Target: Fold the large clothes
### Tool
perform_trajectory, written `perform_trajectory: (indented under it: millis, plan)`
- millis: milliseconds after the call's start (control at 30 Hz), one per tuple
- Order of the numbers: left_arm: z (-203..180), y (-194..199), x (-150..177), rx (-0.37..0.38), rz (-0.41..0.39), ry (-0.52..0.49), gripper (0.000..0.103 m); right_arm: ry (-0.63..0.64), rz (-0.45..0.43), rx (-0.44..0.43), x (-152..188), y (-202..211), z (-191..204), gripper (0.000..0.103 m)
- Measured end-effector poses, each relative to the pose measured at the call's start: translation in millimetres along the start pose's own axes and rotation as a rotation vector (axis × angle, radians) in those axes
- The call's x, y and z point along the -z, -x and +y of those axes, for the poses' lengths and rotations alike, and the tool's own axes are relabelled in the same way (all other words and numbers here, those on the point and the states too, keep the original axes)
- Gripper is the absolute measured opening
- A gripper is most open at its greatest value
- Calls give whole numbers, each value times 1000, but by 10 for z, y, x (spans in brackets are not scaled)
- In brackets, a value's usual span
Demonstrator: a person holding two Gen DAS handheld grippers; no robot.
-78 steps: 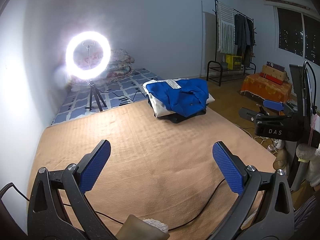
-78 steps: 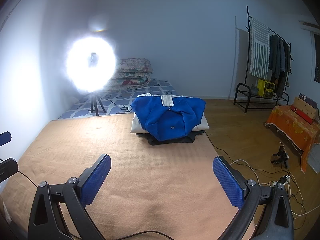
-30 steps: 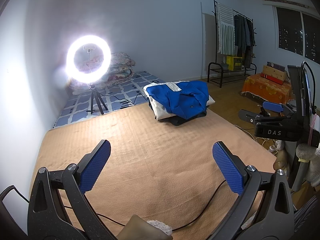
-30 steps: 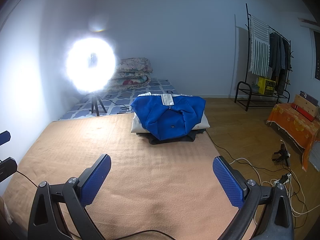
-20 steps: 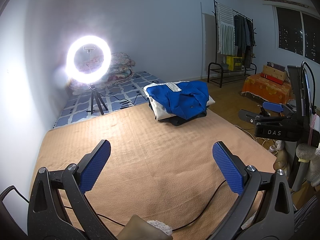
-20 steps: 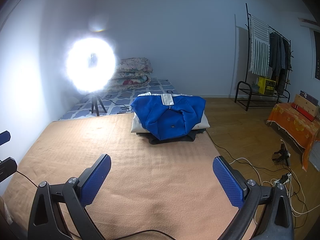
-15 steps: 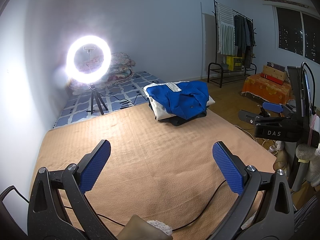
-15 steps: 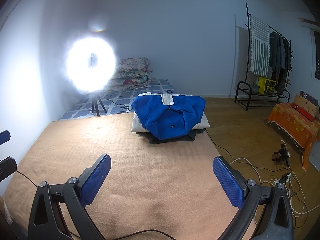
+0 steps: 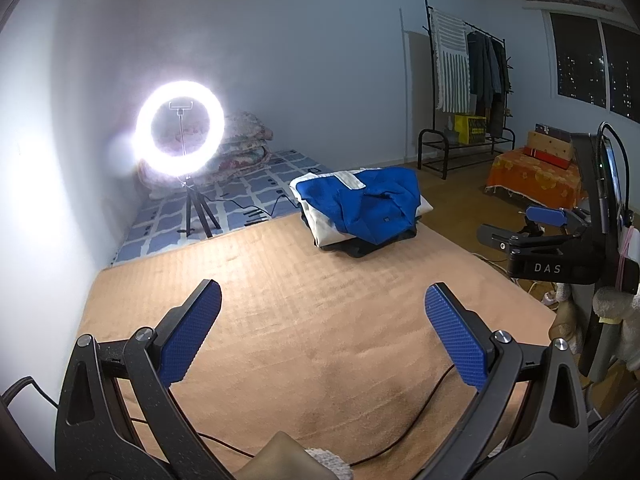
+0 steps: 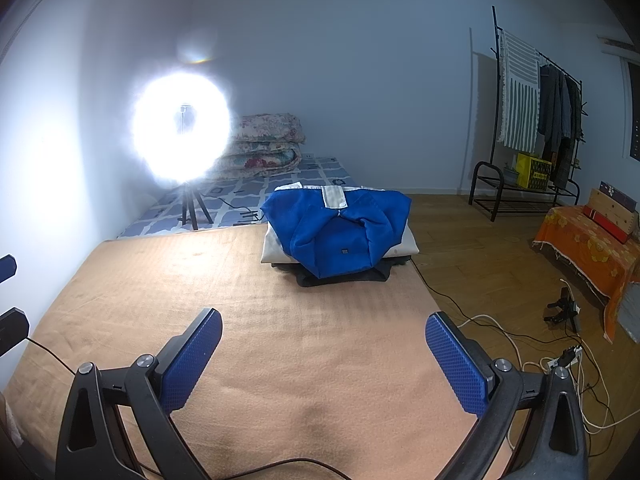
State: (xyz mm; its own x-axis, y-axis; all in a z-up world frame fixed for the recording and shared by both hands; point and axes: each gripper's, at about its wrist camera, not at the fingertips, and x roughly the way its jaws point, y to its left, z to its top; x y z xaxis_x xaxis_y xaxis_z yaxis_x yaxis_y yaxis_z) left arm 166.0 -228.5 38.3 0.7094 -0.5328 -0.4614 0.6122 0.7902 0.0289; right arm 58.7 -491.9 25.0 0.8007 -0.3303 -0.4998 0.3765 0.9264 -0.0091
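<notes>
From the left wrist view, the left gripper is held spread wide and empty above the tan blanket; a blue garment is seen stacked at the far right corner.

From the right wrist view, the right gripper is likewise spread, nothing gripped. The blue garment tops a folded pile; nothing is laid out, so folding is judged finished or between garments.

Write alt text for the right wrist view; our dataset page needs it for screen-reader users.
An open right hand-held gripper hangs empty over a tan blanket, facing a blue garment piled on folded clothes at the far edge. A glaring ring light stands behind on the left, a clothes rack on the right.
</notes>
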Motion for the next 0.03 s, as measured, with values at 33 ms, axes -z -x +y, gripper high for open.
perform_trajectory:
  millis: [33]
  plan:
    - [6, -5, -22, 4, 1, -1, 103, 0, 1, 0, 7, -2, -4, 103]
